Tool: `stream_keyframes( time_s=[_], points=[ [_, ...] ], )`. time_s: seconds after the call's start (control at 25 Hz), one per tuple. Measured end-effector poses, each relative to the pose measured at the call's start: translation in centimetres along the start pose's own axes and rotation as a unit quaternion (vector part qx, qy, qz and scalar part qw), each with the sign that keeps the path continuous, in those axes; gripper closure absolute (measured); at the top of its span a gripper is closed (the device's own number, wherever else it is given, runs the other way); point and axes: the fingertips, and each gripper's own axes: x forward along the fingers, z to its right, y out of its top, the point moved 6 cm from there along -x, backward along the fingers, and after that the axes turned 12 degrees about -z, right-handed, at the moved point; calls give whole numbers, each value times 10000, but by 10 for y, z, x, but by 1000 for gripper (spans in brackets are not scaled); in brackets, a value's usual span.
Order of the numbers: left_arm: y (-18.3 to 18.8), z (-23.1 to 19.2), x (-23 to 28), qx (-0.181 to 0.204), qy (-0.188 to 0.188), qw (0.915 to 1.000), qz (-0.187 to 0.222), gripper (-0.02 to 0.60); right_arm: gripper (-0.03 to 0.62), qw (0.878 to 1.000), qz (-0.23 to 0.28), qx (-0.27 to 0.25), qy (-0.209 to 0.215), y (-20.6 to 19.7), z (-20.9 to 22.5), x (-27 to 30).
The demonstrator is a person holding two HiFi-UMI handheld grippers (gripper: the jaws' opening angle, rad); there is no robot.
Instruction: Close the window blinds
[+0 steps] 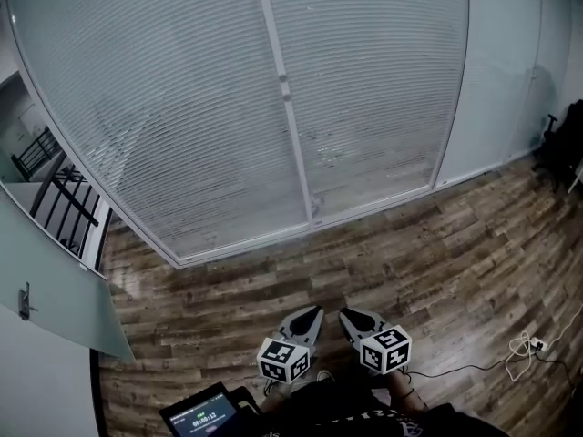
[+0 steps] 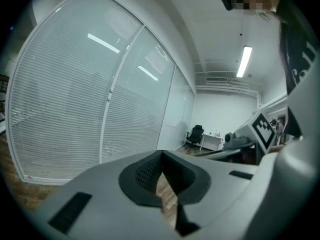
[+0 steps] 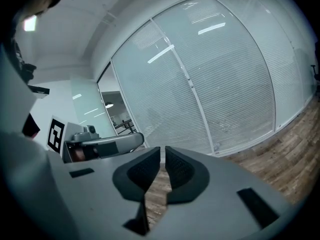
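Facing the window blinds (image 1: 182,107) well ahead across the wooden floor (image 1: 437,244), I hold the left hand-held gripper (image 1: 312,312) and right hand-held gripper (image 1: 348,315) low, both empty, jaws together; next, I judge, comes reaching their control.

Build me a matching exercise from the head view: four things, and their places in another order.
Things: 1 window blinds; 2 black chair; 3 white cable; 4 timer screen.
Places: A floor, lower right; B bottom edge, left of centre; C far right edge; D across the top.
Pairs: 1-D, 2-C, 3-A, 4-B.
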Motion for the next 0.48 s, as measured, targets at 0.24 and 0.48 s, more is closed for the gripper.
stream_keyframes(
  time_s=[0.24, 0.48],
  points=[
    [-5, 1, -10, 34, -22, 10000, 40, 577, 574, 10000, 20, -67, -12, -4, -11, 2],
    [-2, -7, -19, -171, 64, 9998, 99, 577, 574, 9999, -32, -142, 1, 1, -16, 7]
  ],
)
